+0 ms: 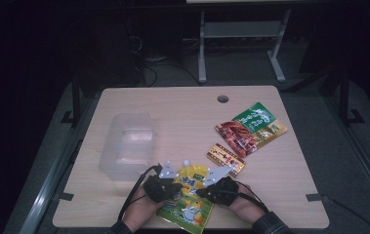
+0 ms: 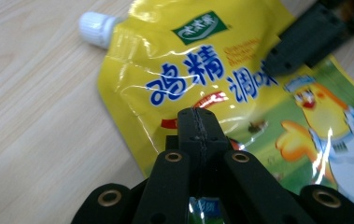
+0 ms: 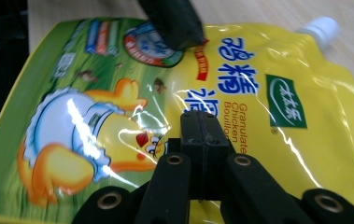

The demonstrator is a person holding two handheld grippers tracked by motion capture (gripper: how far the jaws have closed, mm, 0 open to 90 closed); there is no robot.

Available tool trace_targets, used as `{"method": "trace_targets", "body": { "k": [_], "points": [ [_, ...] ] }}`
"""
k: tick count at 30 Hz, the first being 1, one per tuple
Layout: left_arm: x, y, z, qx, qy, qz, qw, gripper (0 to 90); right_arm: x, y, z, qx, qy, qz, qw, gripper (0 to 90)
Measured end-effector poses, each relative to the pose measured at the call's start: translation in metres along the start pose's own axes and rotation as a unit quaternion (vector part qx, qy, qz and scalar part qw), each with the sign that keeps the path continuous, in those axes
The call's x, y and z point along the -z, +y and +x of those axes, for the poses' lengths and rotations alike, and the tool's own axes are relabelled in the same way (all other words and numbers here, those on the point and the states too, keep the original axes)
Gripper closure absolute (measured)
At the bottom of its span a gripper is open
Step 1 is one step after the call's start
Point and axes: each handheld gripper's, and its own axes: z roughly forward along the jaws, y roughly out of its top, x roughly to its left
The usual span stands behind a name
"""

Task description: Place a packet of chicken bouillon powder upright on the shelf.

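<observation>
A yellow stand-up pouch with a cartoon chick and a white screw cap lies flat near the table's front edge. Both grippers hover low over it from opposite sides. My left gripper comes in from the pouch's left, its jaws pressed together with nothing between them; its tip sits above the blue lettering of the pouch. My right gripper comes in from the right, also shut and empty, its tip over the pouch. The cap points away from the person.
A clear plastic box stands left of the grippers. To the right lie a green and red snack bag and a small red and gold packet. A cable hole marks the wooden table's far side.
</observation>
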Motion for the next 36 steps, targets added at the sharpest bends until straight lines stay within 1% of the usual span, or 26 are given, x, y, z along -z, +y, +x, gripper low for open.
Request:
{"method": "trace_targets", "body": {
  "k": [1,4,5,7,8,9,10,11,12,13,15,17,18,19,20,21,22,24,27,28,29,31,32,33,34,36],
  "points": [
    [-0.003,0.003,-0.001,-0.003,-0.003,-0.001,1.0000,90.0,0.001,-0.001,0.002,0.001,-0.001,0.001,1.0000,90.0],
    [-0.006,0.005,-0.002,0.002,-0.004,-0.007,1.0000,90.0,0.003,-0.003,0.007,-0.003,0.002,0.001,1.0000,90.0],
    [-0.006,0.007,-0.003,0.003,-0.007,-0.011,0.9999,90.0,0.004,-0.004,0.007,0.004,0.000,0.000,1.0000,90.0],
    [-0.004,0.008,-0.001,0.005,-0.012,-0.016,0.9998,89.8,0.007,-0.005,0.007,-0.017,0.003,-0.006,0.9998,89.9],
    [-0.001,0.008,0.001,0.005,-0.011,-0.018,0.9998,89.8,0.007,-0.005,0.007,-0.017,0.003,-0.006,0.9998,89.9],
    [0.003,0.007,0.005,0.012,-0.008,-0.025,0.9996,79.4,0.012,-0.008,0.002,-0.022,-0.001,-0.014,0.9997,80.3],
    [0.004,0.006,0.007,0.024,-0.010,-0.025,0.9993,73.9,0.016,-0.009,0.000,-0.042,0.004,-0.021,0.9989,76.8],
    [0.005,0.005,0.009,0.030,-0.008,-0.028,0.9991,71.1,0.021,-0.011,-0.003,-0.048,0.001,-0.025,0.9986,71.6],
    [0.005,0.005,0.009,0.030,-0.008,-0.028,0.9991,67.9,0.021,-0.011,-0.003,-0.048,0.001,-0.025,0.9986,71.6],
    [0.005,0.005,0.010,0.034,-0.005,-0.027,0.9990,67.9,0.025,-0.013,-0.005,-0.052,-0.004,-0.028,0.9982,66.1],
    [0.003,0.005,0.011,0.038,-0.003,-0.027,0.9989,56.0,0.033,-0.019,-0.008,-0.066,-0.010,-0.037,0.9971,58.6],
    [-0.002,0.006,0.010,0.041,0.000,-0.018,0.9990,45.4,0.042,-0.026,-0.009,-0.079,-0.021,-0.040,0.9958,51.3],
    [-0.004,0.006,0.010,0.039,0.001,-0.012,0.9992,39.3,0.048,-0.032,-0.009,-0.082,-0.028,-0.047,0.9951,45.3],
    [-0.007,0.006,0.010,0.040,-0.003,-0.008,0.9992,39.3,0.048,-0.032,-0.009,-0.082,-0.028,-0.047,0.9951,45.3],
    [-0.009,0.006,0.010,0.039,-0.005,-0.004,0.9992,36.5,0.052,-0.035,-0.009,-0.089,-0.033,-0.048,0.9943,43.3],
    [-0.010,0.006,0.010,0.045,-0.005,-0.003,0.9990,33.6,0.057,-0.040,-0.008,-0.092,-0.039,-0.052,0.9937,40.2],
    [-0.013,0.007,0.011,0.055,-0.014,0.001,0.9984,33.6,0.059,-0.043,-0.009,-0.091,-0.042,-0.055,0.9934,38.6],
    [-0.014,0.007,0.013,0.059,-0.015,0.002,0.9981,33.8,0.063,-0.046,-0.009,-0.097,-0.043,-0.056,0.9927,36.9],
    [-0.014,0.008,0.012,0.049,-0.011,0.008,0.9987,34.8,0.064,-0.051,-0.009,-0.104,-0.045,-0.055,0.9921,32.5],
    [-0.014,0.008,0.012,0.049,-0.011,0.008,0.9987,37.8,0.064,-0.052,-0.009,-0.103,-0.046,-0.053,0.9922,31.7],
    [-0.014,0.009,0.010,0.049,-0.010,0.006,0.9987,37.8,0.064,-0.052,-0.009,-0.103,-0.046,-0.053,0.9922,31.7],
    [-0.014,0.009,0.009,0.042,-0.005,0.007,0.9991,44.2,0.065,-0.053,-0.009,-0.105,-0.048,-0.052,0.9920,30.2],
    [-0.014,0.008,0.009,0.037,0.006,0.007,0.9993,53.7,0.065,-0.054,-0.009,-0.107,-0.049,-0.054,0.9916,29.9],
    [-0.014,0.008,0.009,0.037,0.006,0.007,0.9993,61.3,0.066,-0.055,-0.009,-0.106,-0.050,-0.055,0.9916,29.6],
    [-0.013,0.007,0.010,0.033,0.012,0.004,0.9994,61.3,0.066,-0.055,-0.009,-0.106,-0.050,-0.055,0.9916,29.6],
    [-0.014,0.005,0.007,0.027,0.020,-0.008,0.9994,75.2,0.066,-0.055,-0.010,-0.107,-0.051,-0.057,0.9913,29.3]
  ]
}}
